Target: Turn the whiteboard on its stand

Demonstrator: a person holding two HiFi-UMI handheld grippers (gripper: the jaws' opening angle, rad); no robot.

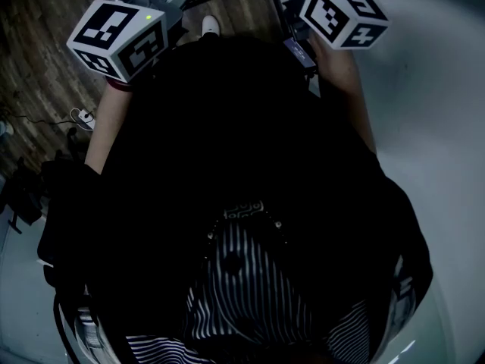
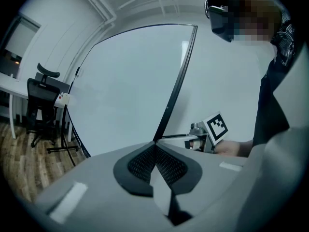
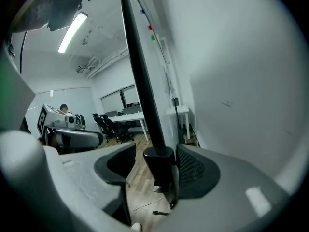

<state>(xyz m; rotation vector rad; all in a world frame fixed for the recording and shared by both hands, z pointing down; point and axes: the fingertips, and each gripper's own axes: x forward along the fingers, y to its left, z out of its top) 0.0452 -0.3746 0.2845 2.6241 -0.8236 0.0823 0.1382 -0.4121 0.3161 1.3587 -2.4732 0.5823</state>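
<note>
The whiteboard (image 2: 130, 86) is a large pale panel with a thin dark frame (image 2: 176, 86), standing tilted in the left gripper view. My left gripper (image 2: 155, 152) is shut on that frame's edge, which runs down between the pads. In the right gripper view the black frame bar (image 3: 140, 71) ends in a black corner piece (image 3: 158, 170) between the jaws of my right gripper (image 3: 154, 166). That gripper is open: the left pad stands apart from the bar and the right pad lies close beside it. The head view shows only the marker cubes, left (image 1: 117, 38) and right (image 1: 345, 14).
A black office chair (image 2: 41, 100) and a white desk (image 2: 12, 86) stand on wood floor left of the board. Beyond the frame are more desks and chairs (image 3: 113, 124) and a seated person (image 3: 63, 108). A cable (image 3: 159, 212) lies on the floor below.
</note>
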